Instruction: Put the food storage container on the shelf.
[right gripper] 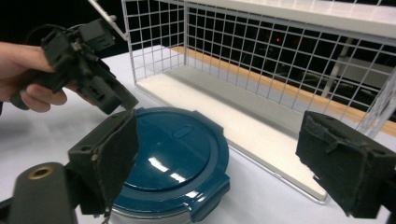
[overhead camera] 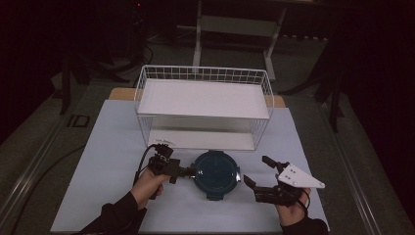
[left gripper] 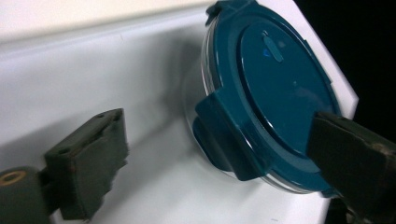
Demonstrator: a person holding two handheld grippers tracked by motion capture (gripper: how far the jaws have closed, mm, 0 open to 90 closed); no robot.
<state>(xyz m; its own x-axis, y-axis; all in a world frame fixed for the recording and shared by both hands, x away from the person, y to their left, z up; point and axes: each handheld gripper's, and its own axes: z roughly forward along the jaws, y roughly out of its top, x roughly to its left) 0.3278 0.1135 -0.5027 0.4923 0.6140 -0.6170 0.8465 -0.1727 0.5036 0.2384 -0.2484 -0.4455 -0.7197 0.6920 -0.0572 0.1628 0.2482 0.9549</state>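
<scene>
Both claws stand wide and empty, the left gripper (overhead camera: 192, 171) at the left rim of the teal-lidded round container (overhead camera: 216, 175) and the right gripper (overhead camera: 258, 172) just beside it, before the wire shelf rack (overhead camera: 203, 105); likely rigid, slick, best clasped at the latch tabs.

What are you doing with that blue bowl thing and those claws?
A person holds a claw in each hand at a white table. The left claw is open at the edge of a round container with a blue lid, and the right claw waits open on its other side. The container sits in front of a white wire shelf.
</scene>
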